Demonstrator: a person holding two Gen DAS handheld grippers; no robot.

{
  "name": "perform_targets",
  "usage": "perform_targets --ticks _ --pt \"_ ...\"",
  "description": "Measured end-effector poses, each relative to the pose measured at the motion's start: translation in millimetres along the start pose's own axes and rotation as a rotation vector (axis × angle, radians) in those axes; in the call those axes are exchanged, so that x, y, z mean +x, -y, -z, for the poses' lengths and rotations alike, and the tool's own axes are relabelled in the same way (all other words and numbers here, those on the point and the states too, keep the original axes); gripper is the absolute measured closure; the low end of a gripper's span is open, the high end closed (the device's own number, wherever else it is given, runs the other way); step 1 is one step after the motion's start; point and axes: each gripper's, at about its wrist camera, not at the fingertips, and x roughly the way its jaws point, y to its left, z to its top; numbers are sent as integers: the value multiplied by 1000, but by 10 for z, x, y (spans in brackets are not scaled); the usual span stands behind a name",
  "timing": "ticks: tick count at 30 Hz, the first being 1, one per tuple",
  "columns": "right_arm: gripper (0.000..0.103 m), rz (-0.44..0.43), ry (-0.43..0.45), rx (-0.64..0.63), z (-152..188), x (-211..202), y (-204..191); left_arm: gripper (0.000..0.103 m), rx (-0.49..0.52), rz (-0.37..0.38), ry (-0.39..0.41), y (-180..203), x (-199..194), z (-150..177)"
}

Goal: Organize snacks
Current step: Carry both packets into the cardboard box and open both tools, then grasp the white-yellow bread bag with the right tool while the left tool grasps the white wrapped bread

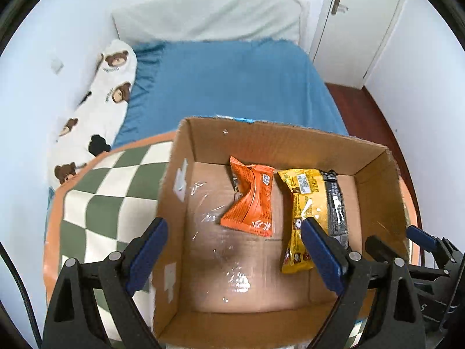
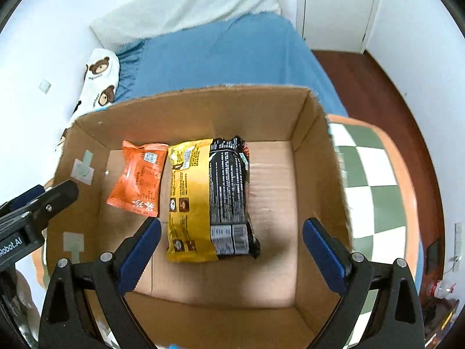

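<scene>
- Left wrist view: the left gripper hangs above the cardboard box, pointing down into it with its jaws spread wide and nothing between them; its left finger lies over the box's left wall, its right finger over the box floor.
- In the box, an orange snack packet lies left of centre toward the far wall, and a yellow snack packet lies just to its right, with a black snack packet touching the yellow one's right edge.
- The left gripper's right finger covers the near part of the yellow packet.
- The right gripper shows at the lower right, beside the box's right wall; its jaws look parted.
- The box sits on a green-and-white checked cushion on a bed with a blue sheet; a bear-print pillow lies along the left wall, a white pillow at the far end, a white door at far right.
- Right wrist view: the right gripper points down over the box, jaws wide apart and empty.
- The orange packet, yellow packet and black packet lie side by side on the box floor, left of centre.
- The left gripper enters from the left, at the box's left wall.
- The checked cushion shows to the right, dark wood floor beyond.
</scene>
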Motion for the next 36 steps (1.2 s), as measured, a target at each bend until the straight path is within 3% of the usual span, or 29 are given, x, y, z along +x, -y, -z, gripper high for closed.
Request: perform_targets --ticks 11,19,22,25,33,36 --pt "3 -2 159 -4 521 -944 -56 10 20 15 183 65 -1007 516" --pt "3 -26 217 17 991 -1490 -52 10 17 41 207 34 -1360 902" --pt "3 -50 195 31 1199 -1537 -31 10 -5 36 145 -29 -1278 1138" --pt "3 -89 115 64 1470 -1397 27 10 -41 30 57 -154 -1090 1403" --pt "3 -163 -243 252 2357 -284 282 10 -111 -24 -316 -574 -47 2418" --pt "4 -179 -330 333 2539 112 371 10 -173 -26 -371 -704 172 2599"
